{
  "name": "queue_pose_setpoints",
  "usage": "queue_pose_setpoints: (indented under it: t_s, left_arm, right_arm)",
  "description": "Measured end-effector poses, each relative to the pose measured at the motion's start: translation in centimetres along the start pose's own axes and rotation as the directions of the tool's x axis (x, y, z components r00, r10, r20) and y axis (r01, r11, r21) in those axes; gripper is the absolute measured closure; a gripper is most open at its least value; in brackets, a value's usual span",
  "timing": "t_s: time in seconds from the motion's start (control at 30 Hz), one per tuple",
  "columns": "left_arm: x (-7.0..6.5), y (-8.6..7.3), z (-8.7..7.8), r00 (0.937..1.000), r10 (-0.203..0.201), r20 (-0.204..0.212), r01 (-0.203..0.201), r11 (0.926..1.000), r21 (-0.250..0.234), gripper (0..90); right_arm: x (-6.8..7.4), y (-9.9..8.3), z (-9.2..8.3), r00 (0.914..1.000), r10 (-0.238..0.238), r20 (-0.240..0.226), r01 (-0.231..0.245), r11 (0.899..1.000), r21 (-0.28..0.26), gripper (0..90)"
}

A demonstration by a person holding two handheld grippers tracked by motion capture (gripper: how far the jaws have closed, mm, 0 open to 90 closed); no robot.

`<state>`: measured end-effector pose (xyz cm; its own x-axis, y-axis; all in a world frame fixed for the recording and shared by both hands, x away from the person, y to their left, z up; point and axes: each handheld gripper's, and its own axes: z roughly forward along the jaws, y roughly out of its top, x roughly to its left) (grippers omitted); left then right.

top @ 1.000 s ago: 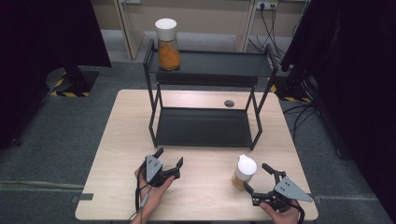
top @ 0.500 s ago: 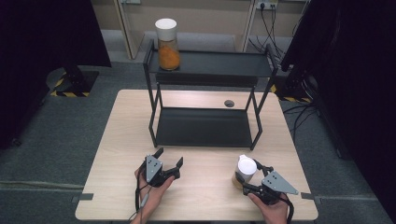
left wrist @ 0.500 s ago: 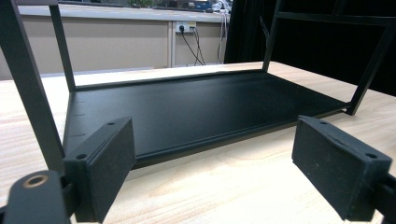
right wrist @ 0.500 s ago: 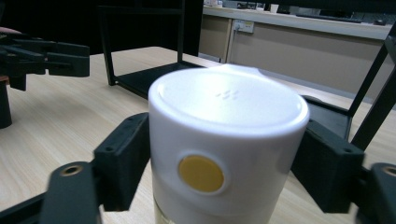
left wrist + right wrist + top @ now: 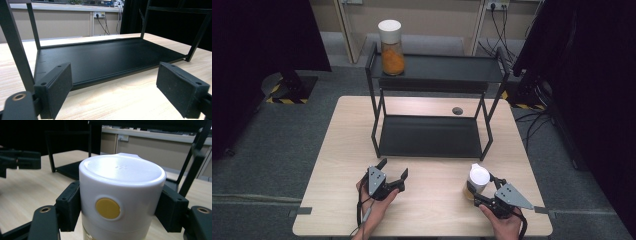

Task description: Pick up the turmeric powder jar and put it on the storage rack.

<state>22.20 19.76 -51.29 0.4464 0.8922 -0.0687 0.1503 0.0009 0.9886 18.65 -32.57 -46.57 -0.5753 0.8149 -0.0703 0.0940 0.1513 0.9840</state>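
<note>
A jar with a white lid and yellowish contents stands upright on the table's near right. My right gripper is shut on it; both pads press the lid's sides, and its jaws have just been closing around the jar. In the right gripper view the gripper holds the lid just below its top edge. My left gripper rests at the near middle left, open, with nothing between its pads. It faces the rack's lower shelf.
A black two-level rack stands in the middle of the table. A second white-lidded jar with orange contents sits at the left end of its top shelf. A small round hole lies behind the rack. Cables run on the floor at the right.
My right gripper moved in toward the jar and closed its jaws on the lid. The left gripper has stayed where it was.
</note>
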Motion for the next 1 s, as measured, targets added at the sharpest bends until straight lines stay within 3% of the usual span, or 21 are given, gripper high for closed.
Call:
queue_pose_setpoints:
  t_s: [0.47,1.0]
  left_arm:
    - [-0.1,0.0,0.0,1.0,0.006,0.001,-0.006,1.0,-0.001,13.3]
    - [0.0,0.0,0.0,1.0,0.002,0.002,-0.002,1.0,0.003,13.3]
  right_arm:
    - [-1.0,3.6,-0.2,0.998,0.001,0.063,0.007,0.993,-0.115,30.5]
    - [-2.1,6.7,1.0,0.9976,0.01,0.069,0.002,0.984,-0.178,30.6]
